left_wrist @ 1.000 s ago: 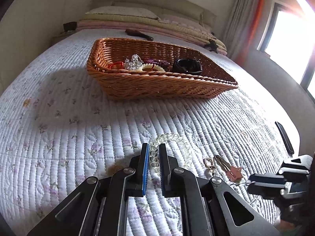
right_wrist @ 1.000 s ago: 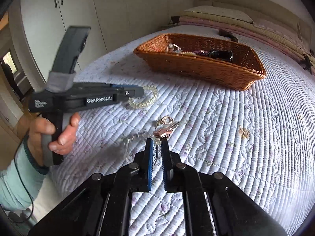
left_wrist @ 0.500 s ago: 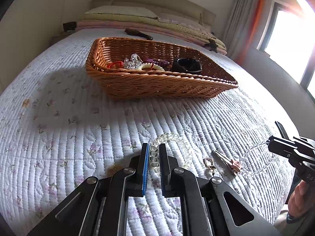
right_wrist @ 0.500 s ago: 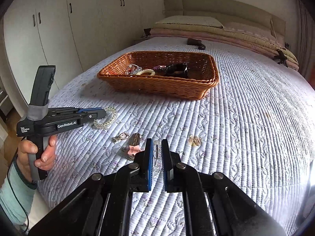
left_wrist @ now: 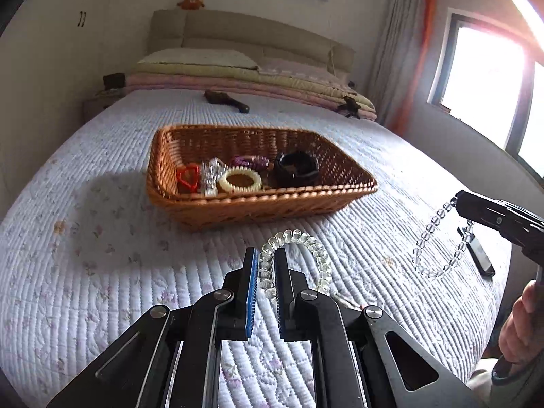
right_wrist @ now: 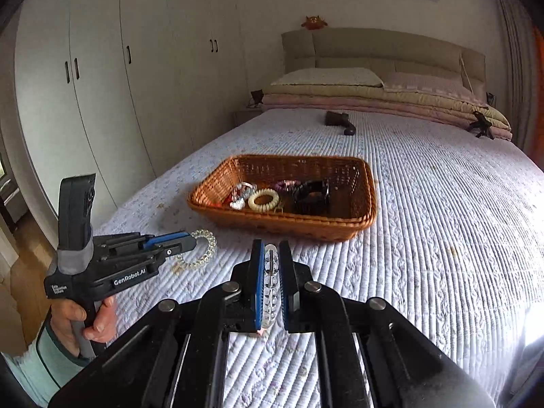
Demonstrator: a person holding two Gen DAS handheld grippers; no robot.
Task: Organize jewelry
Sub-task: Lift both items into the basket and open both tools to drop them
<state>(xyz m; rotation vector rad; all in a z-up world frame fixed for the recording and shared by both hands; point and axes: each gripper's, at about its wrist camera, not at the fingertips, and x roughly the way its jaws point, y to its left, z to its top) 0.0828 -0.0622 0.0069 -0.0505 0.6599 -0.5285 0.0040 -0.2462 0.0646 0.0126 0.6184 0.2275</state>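
A wicker basket [left_wrist: 258, 205] [right_wrist: 369, 210] sits on the quilted bed and holds a red heart piece [left_wrist: 187, 176], a cream coil ring [left_wrist: 239, 180] [right_wrist: 263, 200], a purple band [left_wrist: 250, 161] and a black cuff [left_wrist: 295, 168] [right_wrist: 311, 197]. My left gripper [left_wrist: 264, 261] [right_wrist: 190, 243] is shut on a clear coil bracelet [left_wrist: 306, 241] [right_wrist: 204, 253], lifted above the quilt. My right gripper [right_wrist: 270, 255] [left_wrist: 457, 202] is shut on a clear bead necklace [left_wrist: 428, 248] [right_wrist: 271, 289] that hangs in a loop.
A dark object [left_wrist: 226, 100] [right_wrist: 340, 122] lies on the bed beyond the basket. Folded bedding and pillows [right_wrist: 374, 91] are at the headboard. A black phone-like item [left_wrist: 477, 251] lies near the bed's right edge. Wardrobes [right_wrist: 102, 85] stand on the left.
Both grippers rose off the quilt, each carrying its piece. The bead necklace now hangs from the right gripper. The hair clip and small charm have dropped out of view.
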